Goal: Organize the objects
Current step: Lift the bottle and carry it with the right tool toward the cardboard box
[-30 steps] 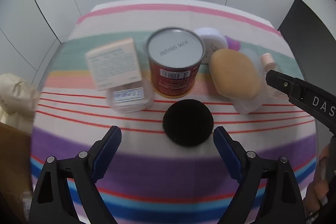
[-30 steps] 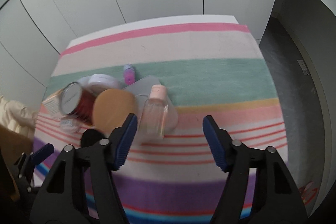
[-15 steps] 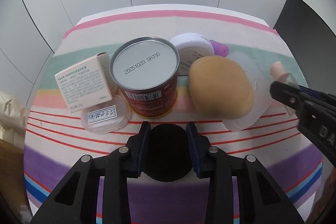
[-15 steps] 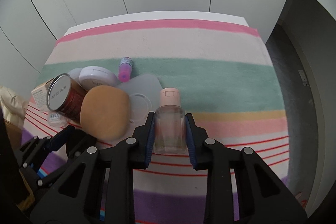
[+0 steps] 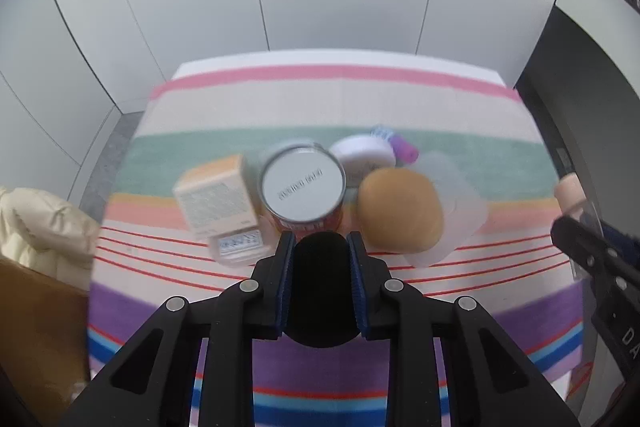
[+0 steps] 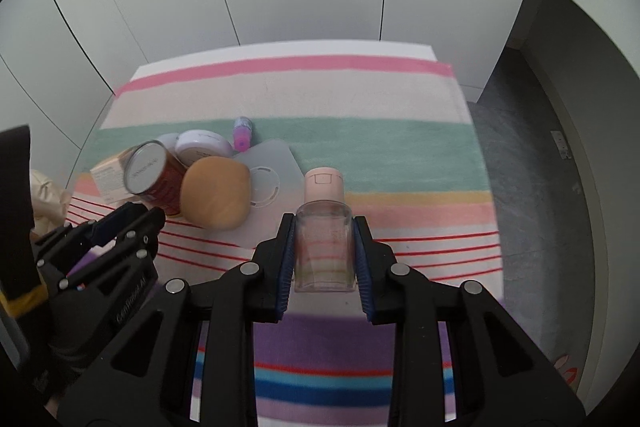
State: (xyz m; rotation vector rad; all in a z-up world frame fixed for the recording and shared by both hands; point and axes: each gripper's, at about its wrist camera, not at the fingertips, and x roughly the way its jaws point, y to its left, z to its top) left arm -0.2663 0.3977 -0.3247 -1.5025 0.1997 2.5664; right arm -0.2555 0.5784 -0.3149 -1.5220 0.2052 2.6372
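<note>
Pick-up step: left gripper pinches a black round disc at lower centre, right gripper pinches a clear pink-capped bottle at frame centre, both seemingly clear of the striped bench. Next move likely calls for carrying each to a sorted spot, away from the can and sponge cluster at mid-frame.

The right half of the striped-cloth tabletop is seen bare and open to passage. The left middle is blocked by a tight cluster: a red steel-lidded can, a tan rounded sponge, a cream printed carton, a white round jar and a translucent flat lid. The near purple band is left unobstructed.
</note>
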